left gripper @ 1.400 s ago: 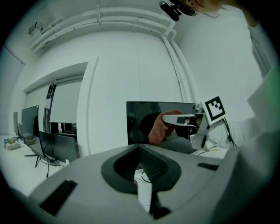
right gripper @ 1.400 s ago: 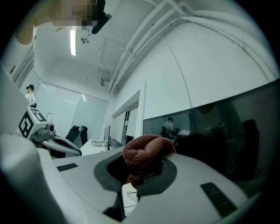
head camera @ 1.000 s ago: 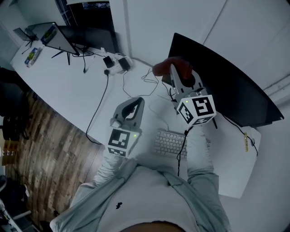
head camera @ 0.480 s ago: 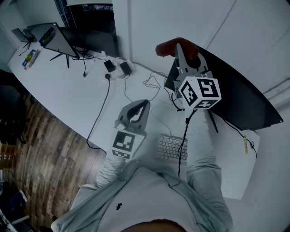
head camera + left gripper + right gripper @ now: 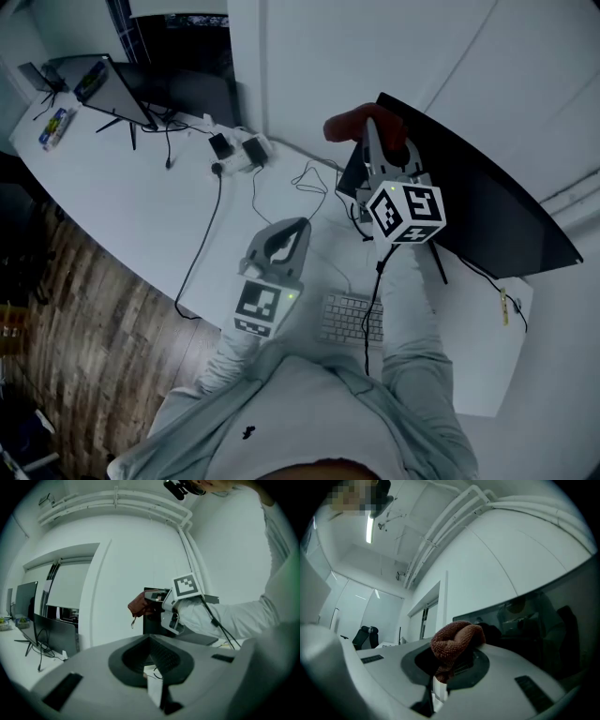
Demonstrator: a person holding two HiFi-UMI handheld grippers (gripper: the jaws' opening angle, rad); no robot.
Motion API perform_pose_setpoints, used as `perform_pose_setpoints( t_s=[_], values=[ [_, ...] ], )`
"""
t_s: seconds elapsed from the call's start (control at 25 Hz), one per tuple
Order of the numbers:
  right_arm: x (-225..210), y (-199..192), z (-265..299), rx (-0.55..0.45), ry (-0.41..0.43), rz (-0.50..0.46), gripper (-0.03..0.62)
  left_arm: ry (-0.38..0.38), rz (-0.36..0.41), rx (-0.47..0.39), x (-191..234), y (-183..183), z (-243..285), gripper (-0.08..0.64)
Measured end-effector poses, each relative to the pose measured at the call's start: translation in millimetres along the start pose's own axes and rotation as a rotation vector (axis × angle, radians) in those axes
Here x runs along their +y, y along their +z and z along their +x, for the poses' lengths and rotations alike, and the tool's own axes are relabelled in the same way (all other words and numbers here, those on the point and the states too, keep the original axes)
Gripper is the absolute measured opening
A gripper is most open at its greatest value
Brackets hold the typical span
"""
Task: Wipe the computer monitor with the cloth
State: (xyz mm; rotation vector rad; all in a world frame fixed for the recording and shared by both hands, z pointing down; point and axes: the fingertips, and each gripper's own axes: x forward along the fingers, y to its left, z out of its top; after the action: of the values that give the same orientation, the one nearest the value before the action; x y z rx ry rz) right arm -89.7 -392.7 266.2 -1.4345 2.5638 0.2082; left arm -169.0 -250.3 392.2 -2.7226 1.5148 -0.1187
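keyboard (image 5: 349, 319): near edge of desk (image 5: 141, 197), untouched. left gripper (image 5: 289, 228): over the desk's middle, jaws together on nothing. right gripper (image 5: 368, 131): raised, jaws pinching a bunched rust cloth (image 5: 349, 122) by the upper left corner of the monitor (image 5: 478, 202); contact unclear. risk: the wad looks small, so hard jaw tips may scrape the screen. the right gripper view alone shows the glossy screen face; the head view alone shows the keyboard.

Raised the cloth (image 5: 349, 122) in the right claw (image 5: 367, 129) up the monitor's (image 5: 487, 206) left edge, nearer its top corner.
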Motion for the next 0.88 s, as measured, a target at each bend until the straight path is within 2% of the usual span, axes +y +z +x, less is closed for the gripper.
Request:
perform_pose_setpoints(
  t_s=[0.28,0.64,0.88],
  values=[
    [-3.4,-70.2,-10.3,0.082,-0.012,-0.014,0.035,0.011,-0.004,0.035,5.0,-17.6,5.2,0.02],
    [-6.5,-173.2,-31.6,0.243,-0.037,-0.024,0.035,0.034,-0.015,0.07,11.0,-33.8,8.9,0.02],
    [-6.0,-220.5,-36.1,0.328,-0.035,-0.028,0.035,0.046,-0.036,0.079,11.0,-42.9,18.1,0.02]
  ],
)
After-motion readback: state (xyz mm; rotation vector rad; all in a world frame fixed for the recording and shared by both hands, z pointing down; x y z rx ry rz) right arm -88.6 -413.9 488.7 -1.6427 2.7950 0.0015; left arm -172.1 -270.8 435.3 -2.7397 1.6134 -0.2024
